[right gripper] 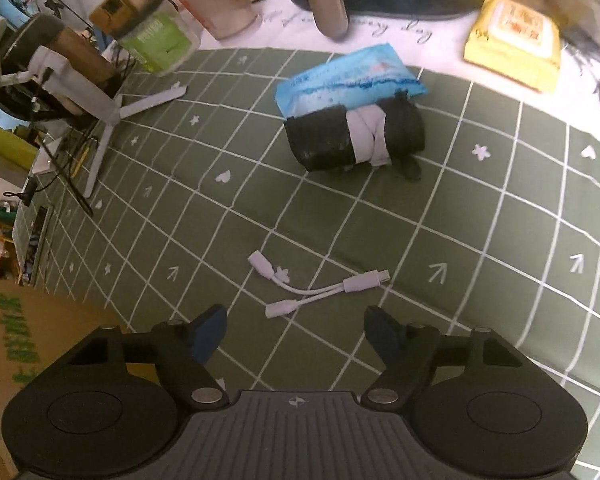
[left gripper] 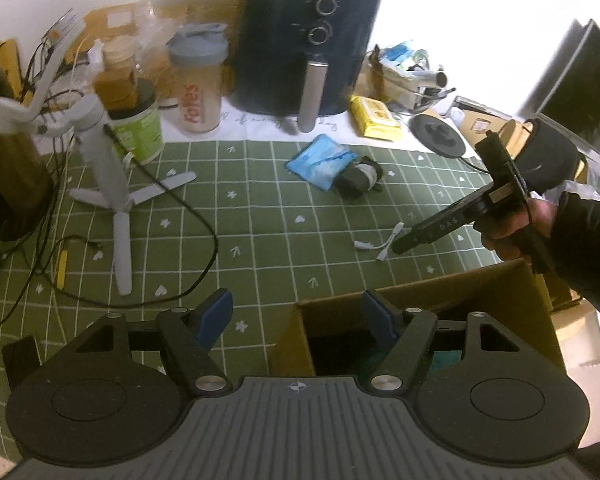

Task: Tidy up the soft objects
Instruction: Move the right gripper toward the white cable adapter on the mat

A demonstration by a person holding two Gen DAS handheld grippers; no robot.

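Left claw (left gripper: 296, 316) apart above cardboard box (left gripper: 480, 300), right claw (right gripper: 294, 332) apart over white adapter cable (right gripper: 320, 288), black roll (right gripper: 352, 140) beyond

A cluttered home table: air fryer (left gripper: 306, 36), shaker bottle (left gripper: 198, 80), checked green tablecloth (left gripper: 260, 216).

Left hand-held gripper (left gripper: 298, 314): jaws spread wide, nothing between the blue pads (left gripper: 216, 314), held low and level, pointing forward. Right hand-held gripper (right gripper: 294, 330): jaws also wide apart, nothing gripped, blue pads (right gripper: 210, 330) bare, tilted down toward the bench. In the left wrist view the right hand-held gripper shows at far right, raised above the bench, fingers angled down-left, gripped by a bare hand (left gripper: 516, 228) in a dark sleeve.
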